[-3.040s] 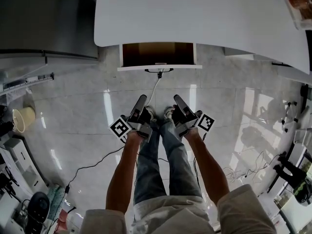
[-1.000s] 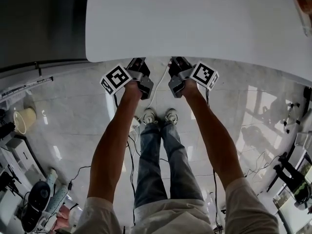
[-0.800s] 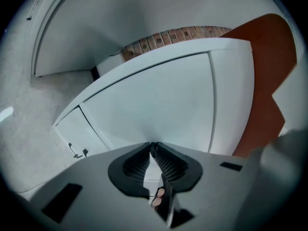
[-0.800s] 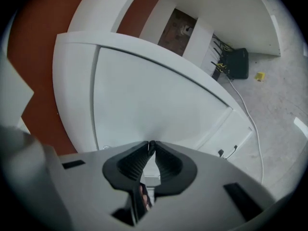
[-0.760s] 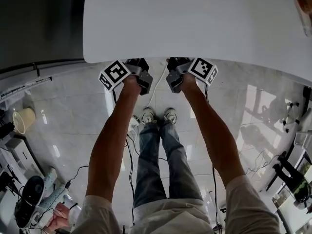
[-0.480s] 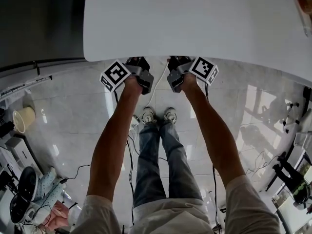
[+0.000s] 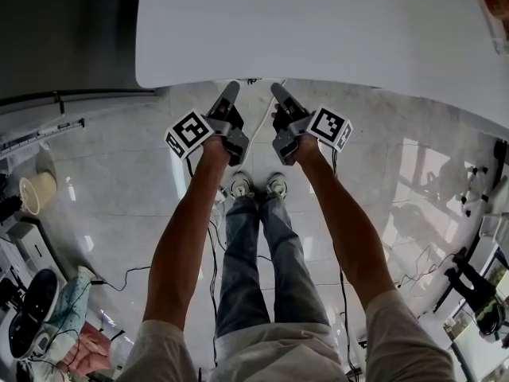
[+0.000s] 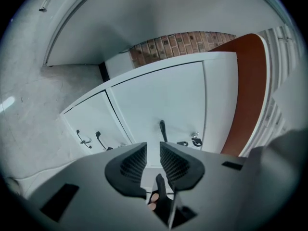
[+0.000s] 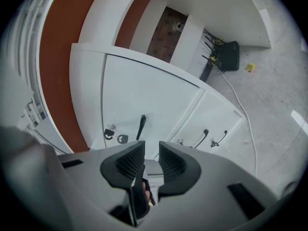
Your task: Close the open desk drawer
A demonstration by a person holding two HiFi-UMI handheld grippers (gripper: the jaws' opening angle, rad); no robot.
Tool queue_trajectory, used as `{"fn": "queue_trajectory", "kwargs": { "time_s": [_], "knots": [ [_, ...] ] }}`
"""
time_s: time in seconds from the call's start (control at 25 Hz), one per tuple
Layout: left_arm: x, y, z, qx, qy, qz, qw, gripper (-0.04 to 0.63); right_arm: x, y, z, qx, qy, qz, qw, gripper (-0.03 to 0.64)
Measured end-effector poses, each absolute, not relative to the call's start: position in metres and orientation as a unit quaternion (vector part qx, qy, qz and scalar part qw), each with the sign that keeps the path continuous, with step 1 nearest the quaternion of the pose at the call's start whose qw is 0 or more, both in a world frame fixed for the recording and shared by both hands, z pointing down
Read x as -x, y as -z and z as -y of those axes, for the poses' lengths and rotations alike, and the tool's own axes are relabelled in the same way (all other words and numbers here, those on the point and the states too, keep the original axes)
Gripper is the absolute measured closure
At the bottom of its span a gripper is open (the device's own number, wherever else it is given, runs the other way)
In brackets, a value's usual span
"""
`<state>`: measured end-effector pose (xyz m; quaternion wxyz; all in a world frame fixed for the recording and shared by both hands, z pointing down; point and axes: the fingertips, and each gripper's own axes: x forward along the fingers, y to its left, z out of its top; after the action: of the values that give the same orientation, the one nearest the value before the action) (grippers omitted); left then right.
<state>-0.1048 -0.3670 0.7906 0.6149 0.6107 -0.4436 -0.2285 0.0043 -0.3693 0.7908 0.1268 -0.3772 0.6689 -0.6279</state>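
The white desk top [image 7: 318, 30] fills the upper head view, and no drawer sticks out from under it. Both gripper views face the white drawer front [image 8: 168, 100] with its black handle [image 8: 162, 130] and a key in the lock [image 8: 195, 141]; it looks flush with the panel beside it. My left gripper [image 7: 229, 90] and right gripper [image 7: 278, 92] hang side by side just in front of the desk edge, clear of the drawer front. The jaws of both are opening, with nothing between the pads [image 8: 132, 160] [image 9: 172, 160]. The handle [image 9: 141, 127] is a short way ahead of them.
A neighbouring cabinet door with two black handles [image 8: 98, 140] [image 9: 204, 137] sits beside the drawer. A black box [image 9: 231, 49] and a white cable [image 9: 240, 105] lie on the tiled floor under the desk. The person's feet [image 7: 254, 188] stand below the grippers. Clutter lines the left and right edges.
Three seconds ago the drawer stood open; now it is hidden under the desk top. Both grippers have drawn back from under the desk edge, and their jaws show again.
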Motion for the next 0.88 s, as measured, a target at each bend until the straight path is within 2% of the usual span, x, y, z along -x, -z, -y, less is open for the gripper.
{"fn": "queue_trajectory", "kwargs": {
  "time_s": [0.08,0.12,0.16,0.2,0.52,0.6,0.68,0.8,0.88],
  "knots": [
    [0.104,-0.787,0.362,-0.613,0.23,0.441,0.614,0.503,-0.002,-0.79,0.361,0.376,0.628,-0.67,0.122,0.517],
    [0.104,-0.785,0.359,-0.613,0.23,0.441,0.614,0.509,-0.003,-0.789,0.358,0.377,0.627,-0.671,0.12,0.543],
    [0.104,-0.784,0.356,-0.613,0.228,0.442,0.614,0.545,-0.003,-0.787,0.356,0.379,0.624,-0.673,0.118,0.591],
    [0.103,-0.783,0.353,-0.613,0.224,0.444,0.614,0.575,-0.004,-0.785,0.353,0.379,0.621,-0.677,0.116,0.598],
    [0.102,-0.764,0.323,-0.652,0.167,0.456,0.582,0.583,-0.006,-0.764,0.325,0.382,0.57,-0.724,0.064,0.598],
    [0.096,-0.753,0.315,-0.686,0.11,0.455,0.557,0.583,-0.01,-0.752,0.319,0.389,0.526,-0.757,0.014,0.598],
    [0.093,-0.739,0.306,-0.73,0.028,0.462,0.502,0.583,-0.014,-0.741,0.31,0.398,0.456,-0.793,-0.071,0.598],
    [0.091,-0.716,0.295,-0.783,-0.112,0.483,0.375,0.583,-0.015,-0.728,0.295,0.403,0.314,-0.829,-0.227,0.598],
    [0.088,-0.699,0.292,-0.802,-0.178,0.489,0.293,0.583,-0.01,-0.715,0.29,0.404,0.239,-0.837,-0.283,0.598]
  ]
}}
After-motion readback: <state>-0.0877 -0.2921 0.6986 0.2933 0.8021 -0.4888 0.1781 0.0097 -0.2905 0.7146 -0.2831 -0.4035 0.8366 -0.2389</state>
